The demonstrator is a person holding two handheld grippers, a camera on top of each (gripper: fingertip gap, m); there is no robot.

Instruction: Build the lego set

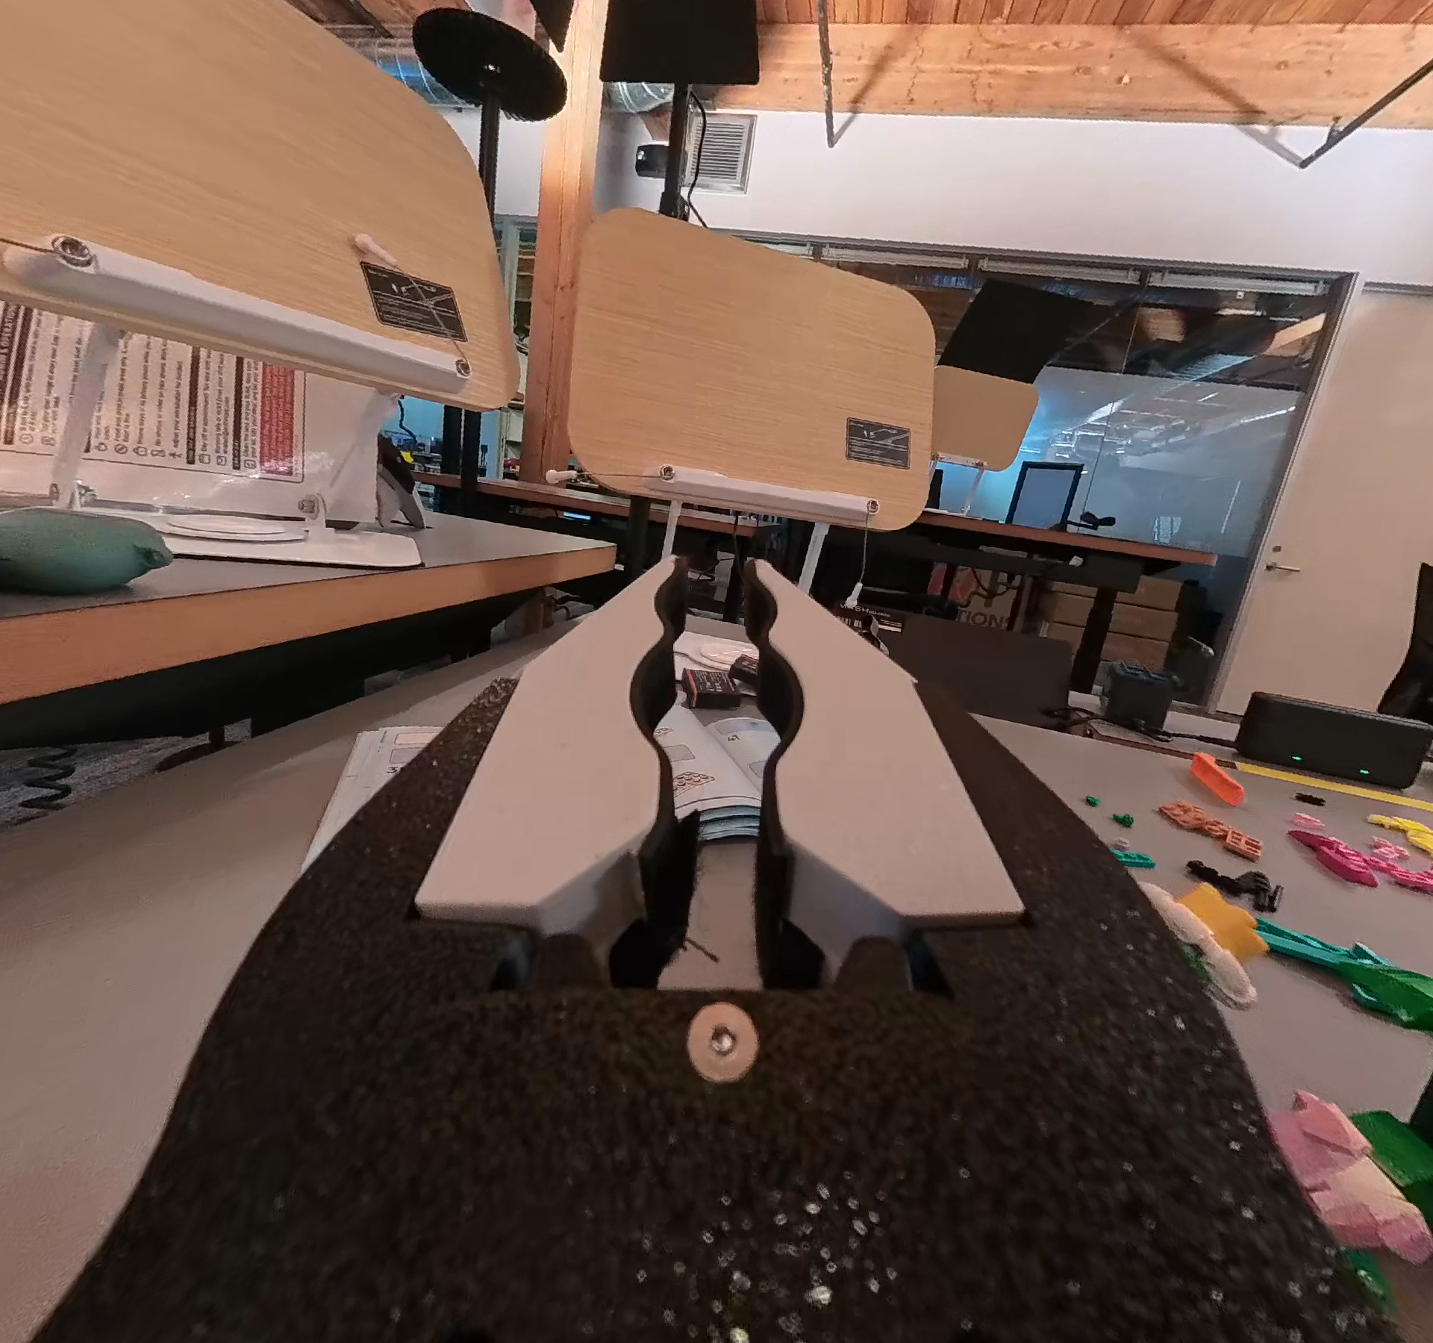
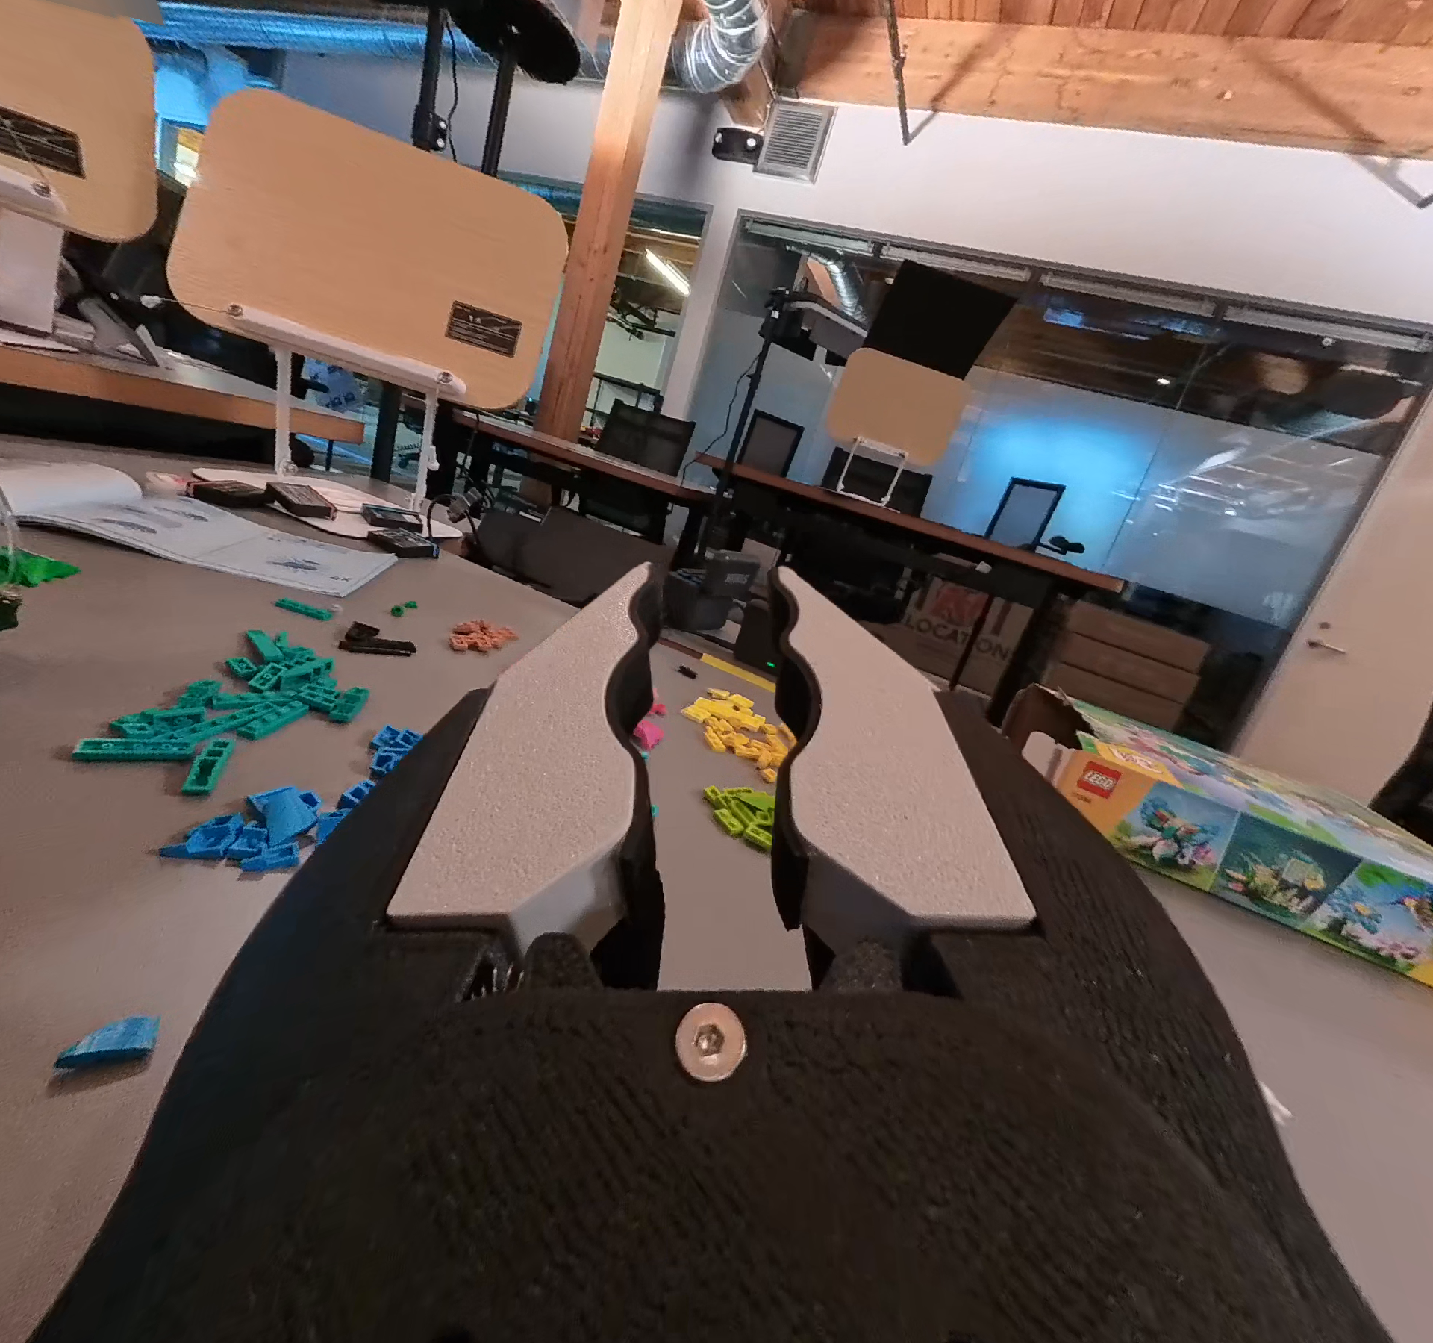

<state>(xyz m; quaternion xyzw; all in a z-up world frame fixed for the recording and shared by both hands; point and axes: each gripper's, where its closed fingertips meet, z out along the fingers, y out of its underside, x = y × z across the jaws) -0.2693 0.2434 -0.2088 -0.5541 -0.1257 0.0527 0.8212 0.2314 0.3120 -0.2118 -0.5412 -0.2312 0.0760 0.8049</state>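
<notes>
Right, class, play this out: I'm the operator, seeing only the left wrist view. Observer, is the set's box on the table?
Observer: Yes, the box lies flat on the table, right of the right gripper.
Operator: Any blue pieces?
Observer: A blue pile sits left of that gripper, nearer than the teal pile.
Operator: Is that gripper holding anything?
Observer: No, it is open and empty.
</notes>
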